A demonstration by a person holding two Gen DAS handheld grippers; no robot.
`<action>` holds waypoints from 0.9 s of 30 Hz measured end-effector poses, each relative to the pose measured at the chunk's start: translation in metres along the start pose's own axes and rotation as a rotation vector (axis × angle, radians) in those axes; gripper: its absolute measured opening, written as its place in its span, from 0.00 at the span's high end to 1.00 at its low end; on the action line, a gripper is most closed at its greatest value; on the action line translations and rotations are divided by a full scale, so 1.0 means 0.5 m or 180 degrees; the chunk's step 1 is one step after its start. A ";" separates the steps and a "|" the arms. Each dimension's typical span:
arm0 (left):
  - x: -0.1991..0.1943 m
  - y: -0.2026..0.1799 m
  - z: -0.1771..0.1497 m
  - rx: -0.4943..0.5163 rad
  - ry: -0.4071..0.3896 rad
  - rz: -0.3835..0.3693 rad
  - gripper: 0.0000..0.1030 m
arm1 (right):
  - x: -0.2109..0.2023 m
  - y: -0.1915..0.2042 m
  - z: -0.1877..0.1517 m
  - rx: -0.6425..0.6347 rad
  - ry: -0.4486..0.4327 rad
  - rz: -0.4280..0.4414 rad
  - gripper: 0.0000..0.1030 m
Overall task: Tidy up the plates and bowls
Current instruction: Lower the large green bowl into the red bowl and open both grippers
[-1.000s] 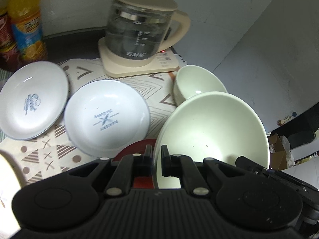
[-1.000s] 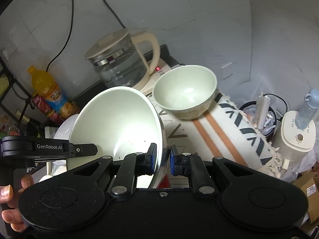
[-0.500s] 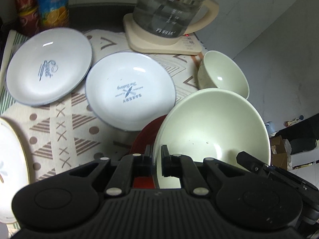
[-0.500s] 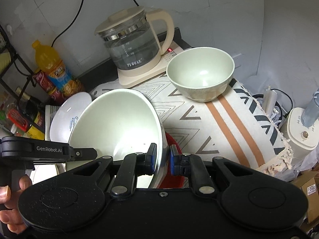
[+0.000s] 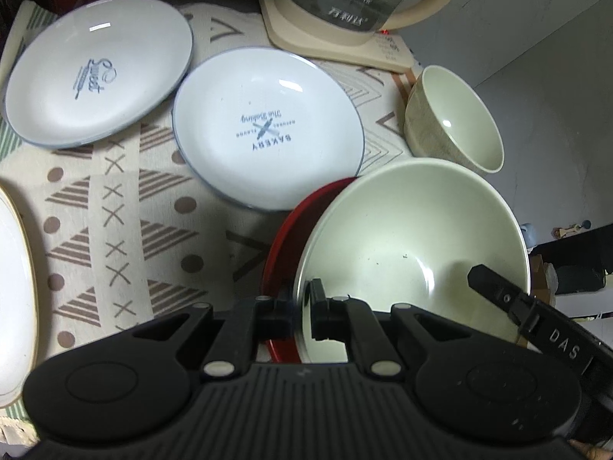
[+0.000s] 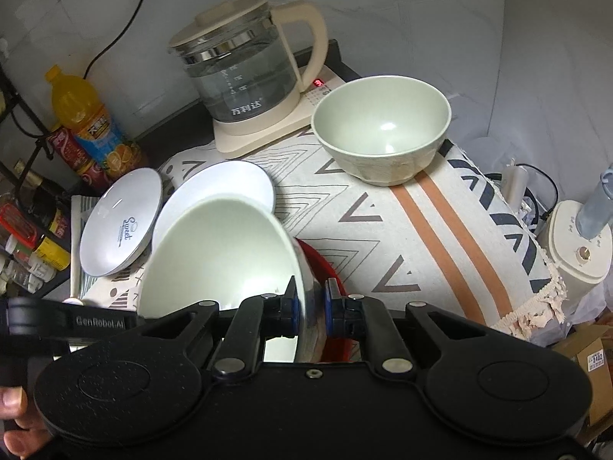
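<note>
A large pale green bowl (image 5: 413,253) hangs tilted over a red plate (image 5: 283,237) on the patterned cloth. My left gripper (image 5: 302,306) is shut on its near rim. In the right wrist view my right gripper (image 6: 310,304) is shut on the rim of the same bowl (image 6: 222,253) at the opposite side, with the red plate (image 6: 325,268) just beyond. A smaller green bowl (image 5: 456,119) (image 6: 383,126) stands upright at the far right. Two white plates lie further left: a "Bakery" plate (image 5: 268,126) and a "Sweet" plate (image 5: 95,76).
A glass kettle (image 6: 245,69) on its cream base stands at the back. An orange drink bottle (image 6: 84,115) and cans are at the back left. A cream plate with a gold rim (image 5: 11,299) lies at the left edge. The cloth's fringed edge (image 6: 536,306) drops off on the right.
Both grippers have come down with the large bowl, which now sits lower over the red plate. The white plates and the cloth look closer in both views.
</note>
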State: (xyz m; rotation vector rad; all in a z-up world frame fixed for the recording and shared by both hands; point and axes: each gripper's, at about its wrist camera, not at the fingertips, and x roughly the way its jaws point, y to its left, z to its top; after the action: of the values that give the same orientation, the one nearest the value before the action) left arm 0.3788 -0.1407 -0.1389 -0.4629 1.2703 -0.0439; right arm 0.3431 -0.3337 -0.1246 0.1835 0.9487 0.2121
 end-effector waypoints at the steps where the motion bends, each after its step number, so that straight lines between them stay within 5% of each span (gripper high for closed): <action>1: 0.005 0.001 0.000 -0.0006 0.0028 -0.0004 0.94 | 0.003 -0.001 0.000 0.0014 0.0008 -0.0008 0.88; 23: -0.034 0.015 0.034 -0.0050 0.0396 -0.0122 0.85 | 0.034 0.006 0.003 0.0050 0.0019 -0.0118 0.88; 27: -0.053 0.017 0.032 0.0009 0.0341 0.0016 0.73 | 0.035 0.007 0.002 0.0047 0.0020 -0.0124 0.88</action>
State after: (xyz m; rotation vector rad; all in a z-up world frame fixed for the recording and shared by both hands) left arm 0.3834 -0.1204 -0.1145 -0.4599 1.3763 -0.0669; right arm 0.3535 -0.3258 -0.1371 0.1778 0.9594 0.1700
